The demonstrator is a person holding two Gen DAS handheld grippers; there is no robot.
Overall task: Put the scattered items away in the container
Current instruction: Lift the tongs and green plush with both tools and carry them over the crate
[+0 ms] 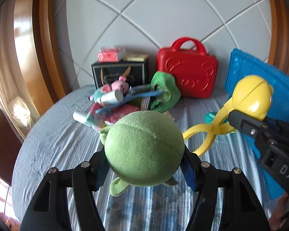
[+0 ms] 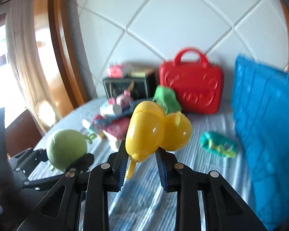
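So the left gripper is clamped around a round green plush, fuzzy fabric with a seam running across the top and little floppy bits sticking out underneath. It's held up off the striped bedsheet, squeezed between the two blue-padded fingers.

The right gripper has closed on a yellow plastic scoop toy, glossy, two rounded shells meeting at a seam, with scissor-style handles crossing below it in the left wrist view. Also lifted off the bed.

Behind them there's a messy pile of stuff: a pink plush pig, white tubes, something blue. A red plastic case with a carry handle and a bear face embossed on it stands against the headboard, next to a black box with gold lettering that's too blurry to read. A small teal packet lies on the sheet near a blue pillow.

Only readable writing: "DAS" on the right gripper body.
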